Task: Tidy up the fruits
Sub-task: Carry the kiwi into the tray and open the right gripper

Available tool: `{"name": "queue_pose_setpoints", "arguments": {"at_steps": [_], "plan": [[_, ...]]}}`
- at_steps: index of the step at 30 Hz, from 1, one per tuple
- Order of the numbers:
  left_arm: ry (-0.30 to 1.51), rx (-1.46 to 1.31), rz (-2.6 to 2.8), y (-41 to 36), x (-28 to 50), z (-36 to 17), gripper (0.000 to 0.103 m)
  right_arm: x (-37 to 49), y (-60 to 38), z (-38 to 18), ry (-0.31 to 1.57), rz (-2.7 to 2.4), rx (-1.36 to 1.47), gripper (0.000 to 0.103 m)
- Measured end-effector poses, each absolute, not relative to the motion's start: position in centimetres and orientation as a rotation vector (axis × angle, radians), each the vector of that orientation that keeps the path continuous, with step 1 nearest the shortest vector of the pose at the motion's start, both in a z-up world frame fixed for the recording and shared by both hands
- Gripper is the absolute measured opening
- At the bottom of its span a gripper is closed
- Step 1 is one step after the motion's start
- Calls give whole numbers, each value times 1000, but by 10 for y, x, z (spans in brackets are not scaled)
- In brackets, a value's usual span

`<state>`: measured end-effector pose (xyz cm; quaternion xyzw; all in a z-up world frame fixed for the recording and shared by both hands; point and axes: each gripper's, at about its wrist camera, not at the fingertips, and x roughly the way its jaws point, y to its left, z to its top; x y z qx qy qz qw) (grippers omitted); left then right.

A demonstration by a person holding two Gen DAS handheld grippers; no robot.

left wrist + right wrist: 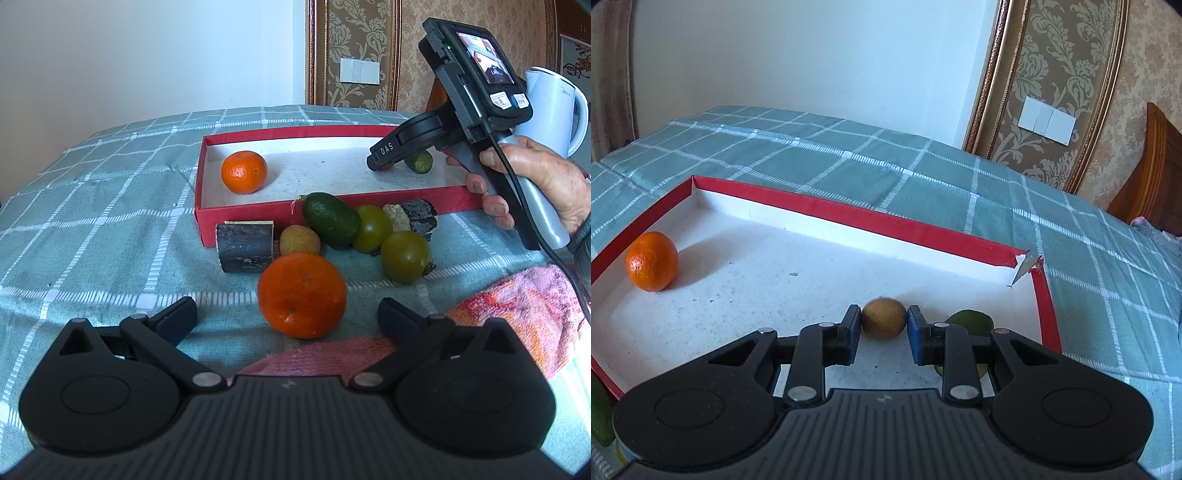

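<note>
We find the right gripper (pixel 883 328) clamped on a small brown fruit (pixel 884 323) low inside the red box (pixel 849 218), an orange (pixel 652 261) at its far end, left gripper (pixel 287 319) spread wide, empty, before another orange (pixel 302 294) on the checked cloth (pixel 110 229)

Black claw (pixel 882 328) — blue pads (pixel 916 334), silver rivets, grey grip, black cable.

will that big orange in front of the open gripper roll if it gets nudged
Probably: the orange is round and sits free on the flat cloth. Its flattened shape may stop it soon. The rind looks firm and dimpled, so the left gripper should hold it without slipping.
</note>
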<state>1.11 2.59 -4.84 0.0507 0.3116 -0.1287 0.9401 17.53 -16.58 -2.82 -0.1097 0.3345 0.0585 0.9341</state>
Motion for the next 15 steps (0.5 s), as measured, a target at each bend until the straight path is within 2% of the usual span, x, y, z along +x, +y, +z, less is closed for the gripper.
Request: {"name": "queue_pose_setpoints", "arguments": {"at_steps": [3, 7, 15], "plan": [[636, 103, -263, 26, 11, -48, 103, 173, -166, -28, 687, 119, -222, 33], [636, 103, -262, 27, 11, -49, 103, 161, -170, -23, 653, 126, -199, 66], [636, 104, -263, 26, 11, -49, 103, 113, -187, -8, 566, 135, -187, 67]]}}
